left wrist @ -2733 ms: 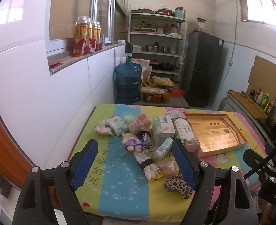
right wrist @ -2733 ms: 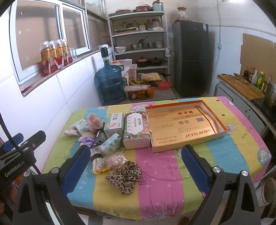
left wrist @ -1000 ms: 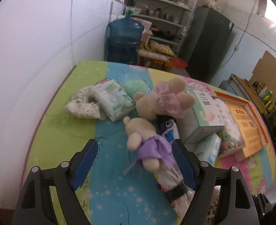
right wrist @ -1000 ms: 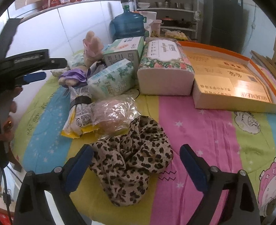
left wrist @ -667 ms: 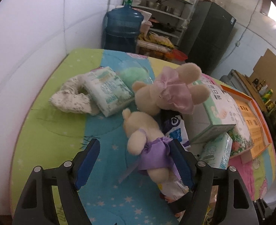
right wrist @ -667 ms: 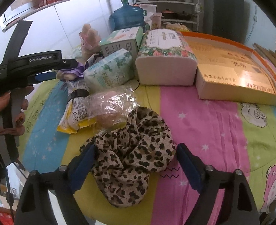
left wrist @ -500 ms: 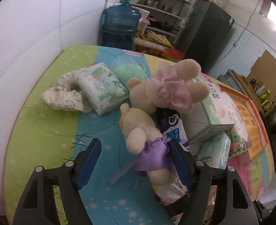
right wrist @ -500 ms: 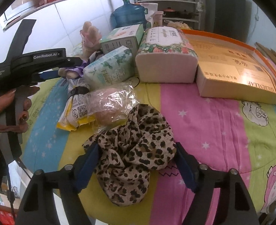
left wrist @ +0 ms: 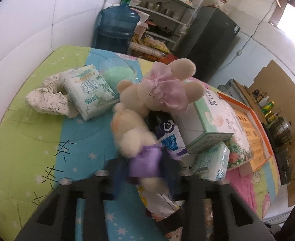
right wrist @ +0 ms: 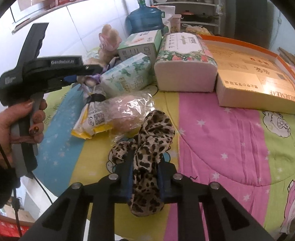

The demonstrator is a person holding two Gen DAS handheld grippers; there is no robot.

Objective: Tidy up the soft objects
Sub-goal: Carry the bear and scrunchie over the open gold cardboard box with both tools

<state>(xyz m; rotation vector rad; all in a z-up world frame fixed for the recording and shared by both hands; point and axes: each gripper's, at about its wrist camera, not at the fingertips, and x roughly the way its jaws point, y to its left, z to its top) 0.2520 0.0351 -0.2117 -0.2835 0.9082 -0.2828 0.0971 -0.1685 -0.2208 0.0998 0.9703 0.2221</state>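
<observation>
The left gripper (left wrist: 145, 167) is closing its two blue-padded jaws tightly on the cream plush bear in a purple satin dress (left wrist: 136, 138), pinching it at the dress while its head is leaning against a second cream plush bear with a pink bow (left wrist: 159, 88). Both toys are lying on the striped pastel quilted table cover (left wrist: 47, 140), beside a green-and-white soft tissue pack (left wrist: 89, 93) and a speckled cream fabric scrunchie (left wrist: 47, 100).

The right gripper (right wrist: 144, 177) is squeezing its jaws nearly together on the leopard-print fabric scrunchie (right wrist: 147, 144), whose loose folds are bunching up above the fingers and hanging below them, near the front edge of the table.

The shallow orange-rimmed cardboard box (right wrist: 263, 76) is sitting at the table's far right side; only its printed yellow-tan floor is showing inside. A floral-wrapped block of paper tissues (right wrist: 184, 62) is touching its near wall. A crinkled clear plastic bag holding something pale pink (right wrist: 127, 112) is lying just behind the leopard piece.
</observation>
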